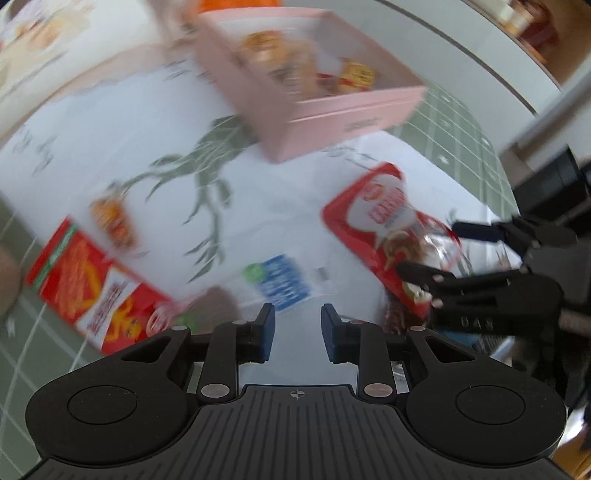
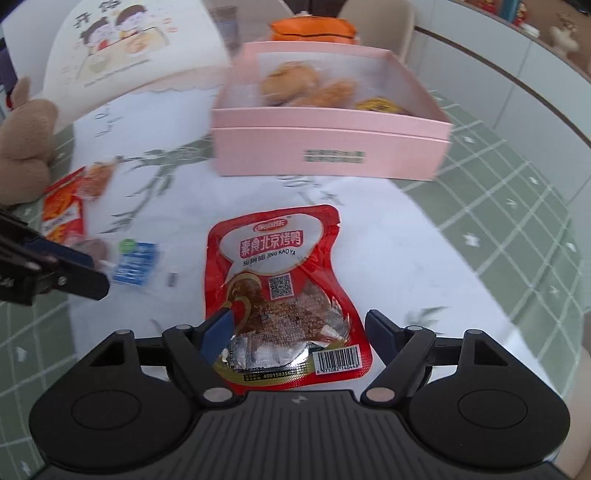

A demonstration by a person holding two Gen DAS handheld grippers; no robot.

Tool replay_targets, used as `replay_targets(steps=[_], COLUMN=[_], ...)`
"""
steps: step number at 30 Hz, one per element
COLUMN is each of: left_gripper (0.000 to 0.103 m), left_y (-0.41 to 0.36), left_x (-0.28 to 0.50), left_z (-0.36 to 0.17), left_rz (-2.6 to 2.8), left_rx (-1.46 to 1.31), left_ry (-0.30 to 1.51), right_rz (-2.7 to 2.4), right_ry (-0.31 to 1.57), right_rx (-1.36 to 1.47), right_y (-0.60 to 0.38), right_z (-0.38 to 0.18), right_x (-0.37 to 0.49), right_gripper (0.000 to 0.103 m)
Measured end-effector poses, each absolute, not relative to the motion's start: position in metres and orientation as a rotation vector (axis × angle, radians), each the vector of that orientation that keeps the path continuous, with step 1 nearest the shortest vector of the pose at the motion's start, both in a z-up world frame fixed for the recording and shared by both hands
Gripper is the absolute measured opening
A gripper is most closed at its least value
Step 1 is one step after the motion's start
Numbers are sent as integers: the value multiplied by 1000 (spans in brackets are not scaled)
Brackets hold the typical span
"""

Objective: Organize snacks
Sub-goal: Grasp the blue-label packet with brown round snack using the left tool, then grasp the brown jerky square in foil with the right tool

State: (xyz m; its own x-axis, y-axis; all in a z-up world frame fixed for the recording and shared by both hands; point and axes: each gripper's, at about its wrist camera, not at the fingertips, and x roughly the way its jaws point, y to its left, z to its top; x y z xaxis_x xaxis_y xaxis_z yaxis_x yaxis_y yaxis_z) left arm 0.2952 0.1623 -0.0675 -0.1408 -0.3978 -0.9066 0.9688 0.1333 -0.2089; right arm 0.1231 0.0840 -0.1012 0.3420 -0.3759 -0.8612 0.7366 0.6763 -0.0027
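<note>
A red snack pouch [image 2: 280, 288] lies flat on the white mat between the wide jaws of my right gripper [image 2: 299, 330]. The left pad sits at the pouch's edge and the right pad stands apart from it, so the gripper is open. In the left wrist view the same pouch [image 1: 388, 229] lies to the right, with the right gripper [image 1: 443, 254] over its lower end. My left gripper [image 1: 297, 325] is open with nothing between its pads. A small blue-and-white packet [image 1: 280, 284] lies just ahead of its fingertips. A pink box [image 2: 332, 122] holding several snacks stands at the back.
A red snack box [image 1: 92, 291] and a small orange packet [image 1: 114, 218] lie to the left. A brown plush toy [image 2: 22, 147], an illustrated card [image 2: 122, 48] and an orange bag [image 2: 314, 27] stand at the back. Green checked cloth [image 2: 517, 206] surrounds the mat.
</note>
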Motion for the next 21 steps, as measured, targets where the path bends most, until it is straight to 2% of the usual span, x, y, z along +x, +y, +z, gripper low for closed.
replay_targets(steps=[5,8,10,12,15,21], left_gripper=[33,34,34,40,42,39], left_y=[160,161,162,160,151,152], left_x=[283,293,294,293,295,300], left_z=[-60,-67,-74,-76,-77,-66], left_rz=[-1402,-1436,-1437,-1438,-1412,-1416], left_rx=[906,965,1033,1052,1037,1030], left_ry=[895,923,858,804,808,814], right_rz=[-773,-765,-760,-758,-764,-762], right_ry=[949,952,951,950,951,953], right_rx=[511,491,487,484,480,488], right_y=[77,80,80,80,82,81], right_z=[-111,-112,-114,-115,-116,-116], right_x=[108,104,105,107,110,106], right_gripper=[93,96,98,99,101,101])
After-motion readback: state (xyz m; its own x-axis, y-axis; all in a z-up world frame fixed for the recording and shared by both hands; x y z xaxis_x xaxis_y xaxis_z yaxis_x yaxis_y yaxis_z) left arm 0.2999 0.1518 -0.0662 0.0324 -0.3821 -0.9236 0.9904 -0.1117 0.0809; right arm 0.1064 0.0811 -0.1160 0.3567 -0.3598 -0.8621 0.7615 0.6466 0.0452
